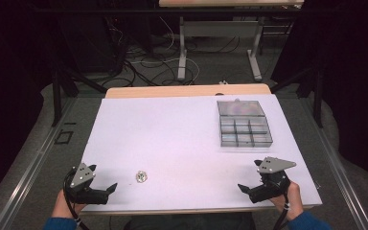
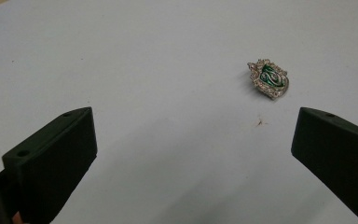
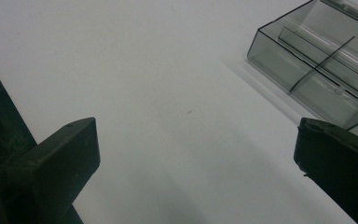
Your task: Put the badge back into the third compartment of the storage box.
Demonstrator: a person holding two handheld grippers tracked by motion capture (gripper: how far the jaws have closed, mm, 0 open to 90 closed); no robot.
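A small silver brooch with a green enamel centre (image 1: 141, 176) lies on the white tabletop (image 1: 172, 139) near its front edge. In the left gripper view the brooch (image 2: 269, 78) lies ahead and to the right of the wide-apart jaws. My left gripper (image 1: 103, 184) rests at the front left corner, open and empty, a short way left of the brooch. My right gripper (image 1: 251, 178) sits at the front right, open and empty. A clear plastic compartment box (image 1: 244, 123) with its lid folded back stands at the back right; its near corner (image 3: 317, 65) appears in the right gripper view.
The table's front edge runs just under both hands. Beyond the far edge are a wooden strip (image 1: 187, 90), floor cables and the legs of another table (image 1: 182, 48). Dark curtains close off both sides.
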